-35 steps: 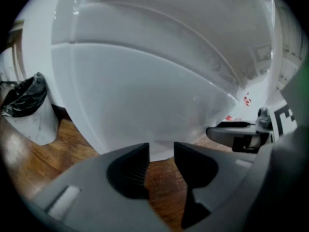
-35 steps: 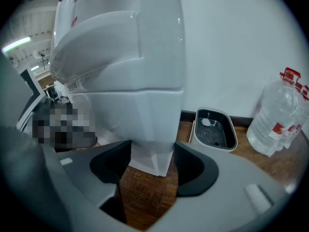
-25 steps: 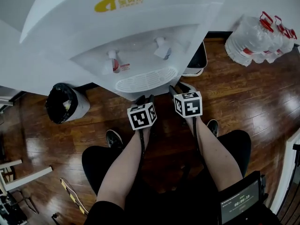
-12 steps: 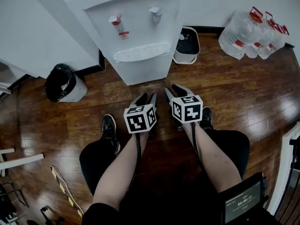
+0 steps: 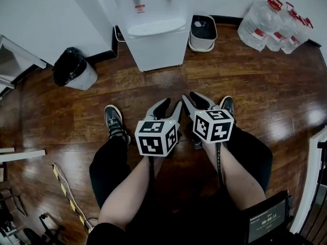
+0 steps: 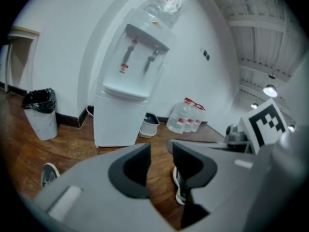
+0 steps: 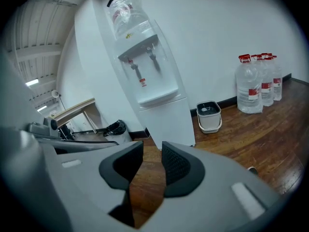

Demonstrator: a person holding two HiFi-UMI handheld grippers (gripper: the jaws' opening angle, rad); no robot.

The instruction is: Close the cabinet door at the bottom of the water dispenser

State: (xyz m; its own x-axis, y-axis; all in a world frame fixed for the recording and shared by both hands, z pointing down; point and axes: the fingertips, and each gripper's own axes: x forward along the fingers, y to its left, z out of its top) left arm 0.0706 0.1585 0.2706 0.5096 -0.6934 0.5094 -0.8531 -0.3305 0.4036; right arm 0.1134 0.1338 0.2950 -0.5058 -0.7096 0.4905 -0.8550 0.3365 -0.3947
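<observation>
Head view: the water dispenser [image 5: 153, 14] stands at the top centre of the frame, against the white wall. Its cabinet door [image 5: 159, 51] is the plain white panel that forms the lower front, below the drip tray. The panel sits flush with the dispenser body and faces the bottom of the frame, toward the person. In the left gripper view its long axis runs upright, from the wooden floor [image 5: 265, 86] up to the tap recess.

The left hand-held gripper [image 5: 170, 106] is at lower centre with its jaws spread. Only floor and a shoe [image 6: 178, 192] show between them. The right hand-held gripper [image 5: 198, 102] is just beside it. Its jaws have just been closing, a narrow gap separates them, and nothing is between them. Both grippers are well apart from the door.

A black-lined bin [image 5: 74, 68] stands left of the dispenser. A white pail [image 5: 203, 33] stands just to its right.
</observation>
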